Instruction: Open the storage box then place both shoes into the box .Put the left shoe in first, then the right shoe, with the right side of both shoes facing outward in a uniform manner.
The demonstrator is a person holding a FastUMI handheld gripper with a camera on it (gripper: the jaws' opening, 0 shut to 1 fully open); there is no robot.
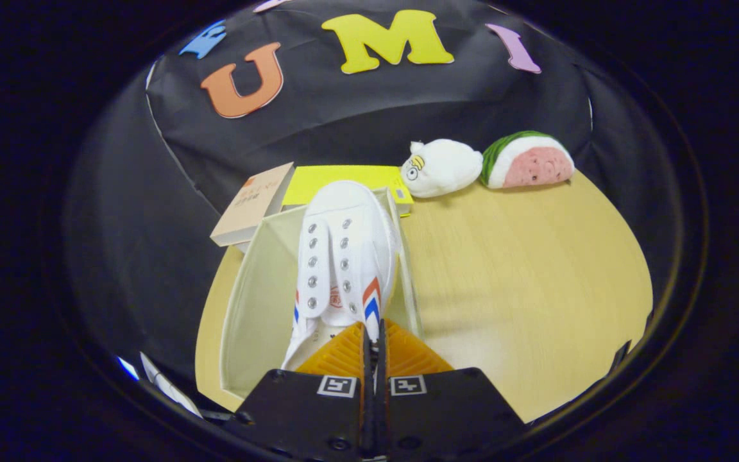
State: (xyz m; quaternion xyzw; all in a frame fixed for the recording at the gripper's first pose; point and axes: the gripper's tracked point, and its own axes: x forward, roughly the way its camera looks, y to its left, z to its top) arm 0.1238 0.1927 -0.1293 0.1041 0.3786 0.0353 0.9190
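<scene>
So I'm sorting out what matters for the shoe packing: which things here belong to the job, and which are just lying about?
Job:
- white shoe, its heel pinched by the gripper
- open storage box around it

Lying about:
- white plush toy
- watermelon plush
- yellow book
- tan booklet

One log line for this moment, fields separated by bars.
hand-held gripper: shut on white shoe heel | shoe: over open storage box | table: two plush toys, books behind box

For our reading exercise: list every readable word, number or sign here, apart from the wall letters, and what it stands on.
Tan book: reddish print, too blurred.
Yellow book: small sticker, too small.
Shoe: red tongue stamp, unreadable.
Gripper, shut on the shoe: square markers, no words.
</scene>
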